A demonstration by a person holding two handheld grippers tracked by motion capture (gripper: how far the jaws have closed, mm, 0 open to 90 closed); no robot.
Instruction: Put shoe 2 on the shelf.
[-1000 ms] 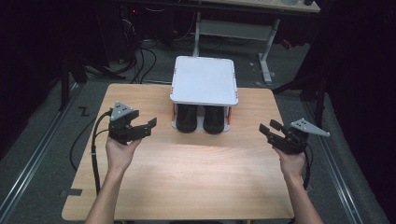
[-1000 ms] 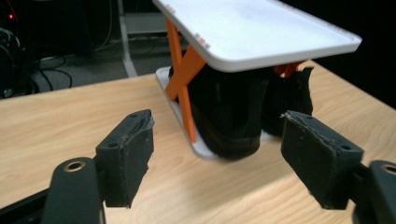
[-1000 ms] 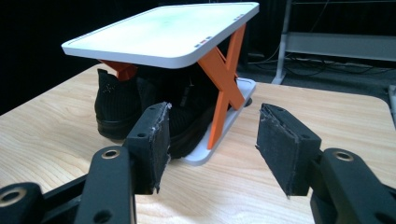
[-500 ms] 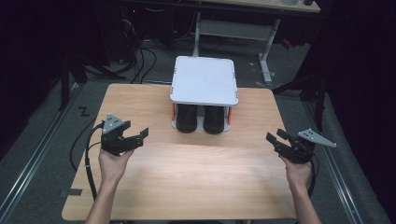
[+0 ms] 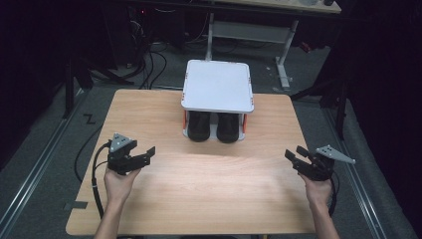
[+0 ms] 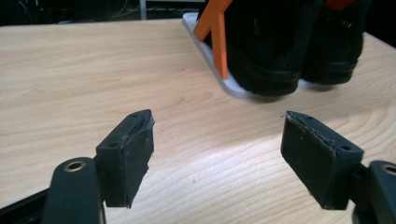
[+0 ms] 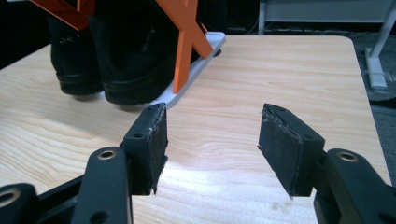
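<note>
Holding both tongs, left [image 5: 146, 155] and right [image 5: 294, 155], spread and empty at the desk's [image 5: 209, 199] near corners, you're well apart from the shoes [image 5: 214, 127] under the far rack [image 5: 217, 85]. Reach carelessly and you may snag its orange struts [image 7: 184, 42].

Wooden table [image 5: 209, 199] on grey floor [image 5: 45, 174]; cables [image 5: 149, 55] behind; white desk frame [image 5: 249, 30] beyond.

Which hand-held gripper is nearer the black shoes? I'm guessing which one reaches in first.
Left. The left hand-held gripper sits in front of the black shoes and to their left; the right hand-held gripper is farther off, toward the table's right edge.
</note>
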